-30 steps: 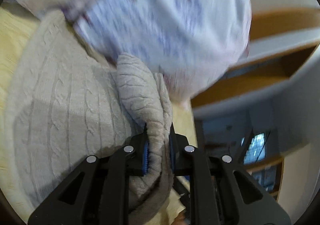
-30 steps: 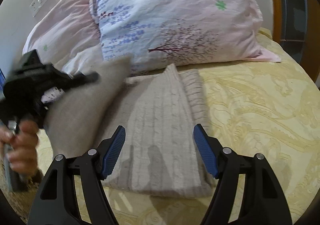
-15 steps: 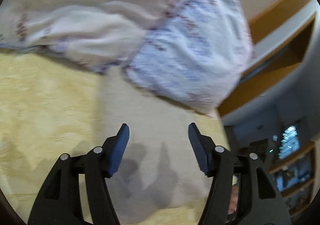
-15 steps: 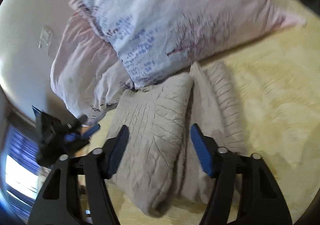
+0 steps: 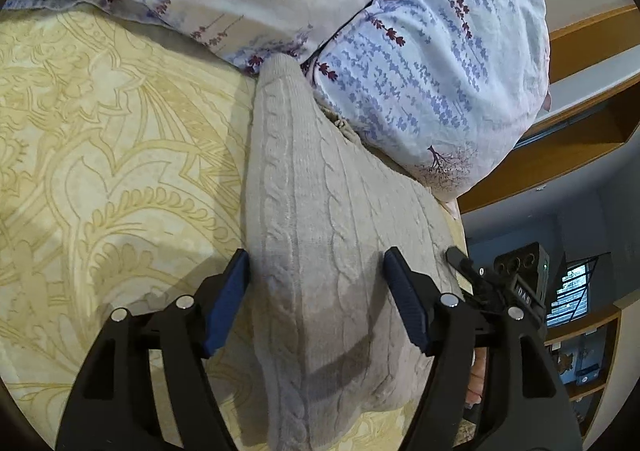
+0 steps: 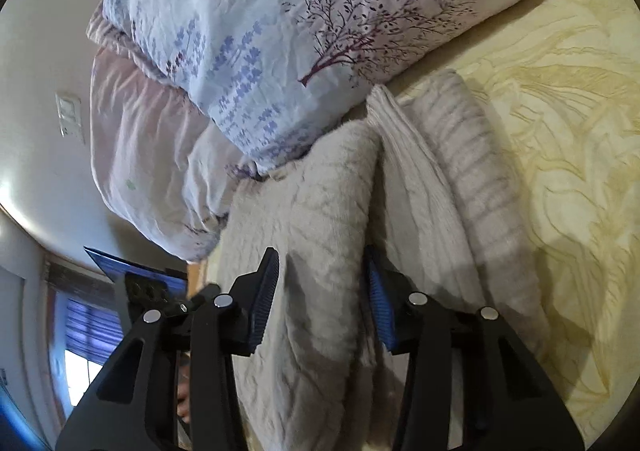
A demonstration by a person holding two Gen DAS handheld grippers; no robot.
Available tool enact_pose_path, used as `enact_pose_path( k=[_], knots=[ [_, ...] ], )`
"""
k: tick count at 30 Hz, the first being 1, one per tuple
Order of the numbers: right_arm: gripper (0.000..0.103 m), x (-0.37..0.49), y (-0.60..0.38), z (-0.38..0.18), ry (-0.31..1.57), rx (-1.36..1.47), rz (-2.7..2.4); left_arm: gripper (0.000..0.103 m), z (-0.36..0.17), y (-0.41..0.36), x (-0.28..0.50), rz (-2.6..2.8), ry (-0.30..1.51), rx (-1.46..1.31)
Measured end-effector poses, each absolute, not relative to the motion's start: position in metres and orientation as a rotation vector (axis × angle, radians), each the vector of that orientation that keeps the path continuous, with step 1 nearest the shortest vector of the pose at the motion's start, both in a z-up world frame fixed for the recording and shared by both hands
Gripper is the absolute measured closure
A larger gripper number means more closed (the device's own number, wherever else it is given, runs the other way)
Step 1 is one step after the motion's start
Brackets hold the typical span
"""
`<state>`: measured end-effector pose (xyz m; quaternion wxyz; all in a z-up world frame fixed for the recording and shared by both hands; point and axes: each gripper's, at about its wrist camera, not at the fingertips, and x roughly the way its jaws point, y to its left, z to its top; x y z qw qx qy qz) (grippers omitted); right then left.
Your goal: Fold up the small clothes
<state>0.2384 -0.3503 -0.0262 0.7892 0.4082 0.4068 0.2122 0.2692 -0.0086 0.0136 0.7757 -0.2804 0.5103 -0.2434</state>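
A beige cable-knit sweater [image 5: 320, 219] lies folded lengthwise on the yellow patterned bedspread [image 5: 100, 171], its far end against the pillows. My left gripper [image 5: 316, 283] is open, its blue pads either side of the sweater's near part, just above it. In the right wrist view the sweater [image 6: 340, 211] shows a folded-over layer on top and ribbed layers at the right. My right gripper [image 6: 322, 287] is open, straddling the raised fold. The right gripper also shows in the left wrist view [image 5: 500, 287] at the sweater's far edge.
Two floral pillows [image 5: 420, 51] rest against the sweater's far end; they also show in the right wrist view [image 6: 320, 31]. Wooden shelves [image 5: 580, 139] and a window stand beyond the bed's edge. Bedspread [image 6: 560, 131] extends to the right of the sweater.
My left gripper let go of the sweater part it held, which now lies folded over. Both grippers have dropped close over the sweater; the right gripper's jaws have narrowed around the raised fold.
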Motion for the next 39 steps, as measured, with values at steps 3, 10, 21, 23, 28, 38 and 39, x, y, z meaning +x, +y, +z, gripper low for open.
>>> enact_pose_path(
  k=[3,10,21,23,28,38,39],
  knots=[
    [0.079,0.245,-0.351,-0.032,0.880,0.891,0.446,0.033,0.012,-0.010,0.270,-0.524,1.103,-0.611],
    [0.088,0.230,-0.346,0.003,0.730,0.704,0.390,0.029,0.015,-0.010,0.269,-0.534,1.099,-0.610],
    [0.089,0.212,-0.379,0.018,0.660,0.589,0.246,0.029,0.016,-0.034,0.253,-0.596,1.113,-0.575],
    [0.092,0.210,-0.387,0.017,0.641,0.593,0.213,0.029,0.015,-0.038,0.249,-0.607,1.120,-0.567],
    [0.092,0.223,-0.394,-0.006,0.745,0.622,0.190,0.030,0.009,-0.043,0.241,-0.622,1.136,-0.559],
    [0.064,0.147,-0.398,0.007,0.750,0.617,0.306,0.031,0.005,-0.033,0.214,-0.641,1.163,-0.569],
    [0.064,0.140,-0.394,0.005,0.759,0.606,0.317,0.031,0.004,-0.033,0.212,-0.644,1.165,-0.569]
  ],
)
